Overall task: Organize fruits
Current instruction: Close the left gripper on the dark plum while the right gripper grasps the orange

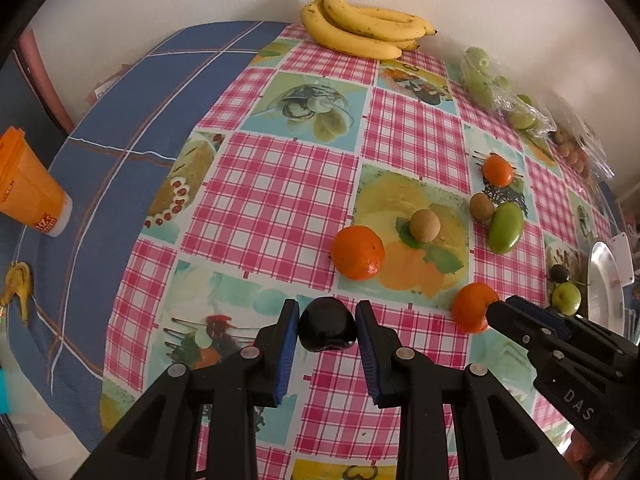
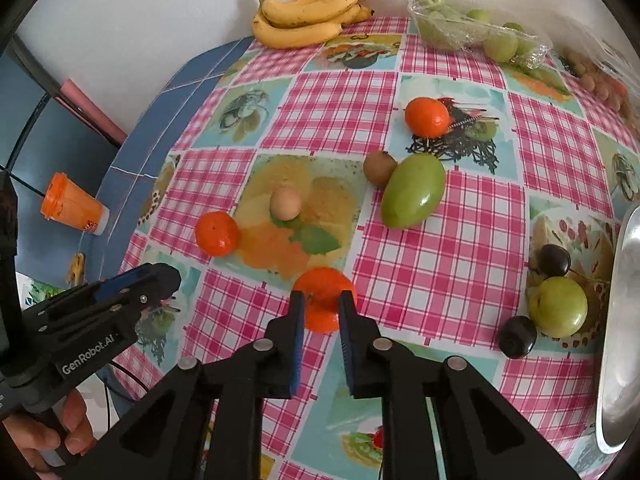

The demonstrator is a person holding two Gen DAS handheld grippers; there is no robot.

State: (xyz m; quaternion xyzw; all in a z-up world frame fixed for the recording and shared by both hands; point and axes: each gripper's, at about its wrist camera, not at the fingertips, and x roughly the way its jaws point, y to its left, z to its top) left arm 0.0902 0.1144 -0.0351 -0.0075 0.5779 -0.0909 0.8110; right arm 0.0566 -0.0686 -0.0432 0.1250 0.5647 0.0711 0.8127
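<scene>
Four glossy round tangerines: the right gripper [image 2: 323, 304] pinches one tangerine [image 2: 320, 294] at lower centre, three lie loose; the left gripper [image 1: 327, 326] clamps a shiny dark plum [image 1: 327, 329] at lower centre. One four-banana bunch [image 2: 308, 16] at top, one smooth green mango [image 2: 412, 192], two fuzzy kiwis, two dark plums right. Grippers read "GenRobot.AI" and "DAS"; checked oilcloth [image 2: 328, 108], steel plate [image 2: 620, 320] at right edge.

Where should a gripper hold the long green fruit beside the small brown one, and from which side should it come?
Grip the long green fruit across its narrow middle, coming from above. It lies flat and slanted on the tablecloth, so turn the jaws across its long axis. One end touches the small brown fruit; stay clear of that end.
</scene>
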